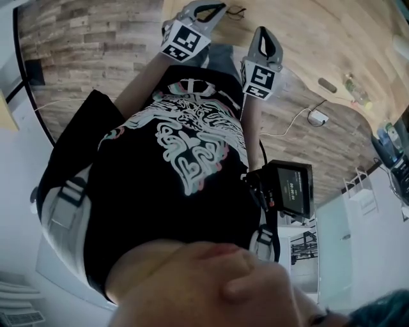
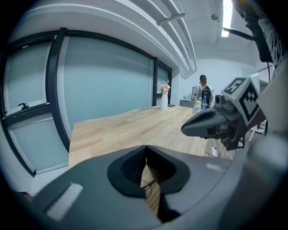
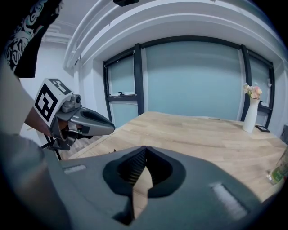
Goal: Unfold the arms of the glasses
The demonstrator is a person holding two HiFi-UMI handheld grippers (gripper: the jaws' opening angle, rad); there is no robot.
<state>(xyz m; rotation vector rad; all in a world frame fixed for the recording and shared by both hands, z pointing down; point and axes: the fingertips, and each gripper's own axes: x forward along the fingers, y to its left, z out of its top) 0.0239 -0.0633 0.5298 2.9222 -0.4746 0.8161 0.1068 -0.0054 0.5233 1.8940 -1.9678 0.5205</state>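
At the top of the frame I held the left gripper [image 1: 208,11] and right gripper [image 1: 267,41], both with fingers closed on nothing. The thin, dark wire-framed glasses [image 1: 236,11] lay on the pale wood-grain surface [image 1: 319,38] just beside the left gripper. I could read no lettering.

Two grippers [image 1: 208,6] [image 1: 264,30], one pair of glasses [image 1: 235,11], one table [image 1: 307,38], one vase [image 3: 250,114]
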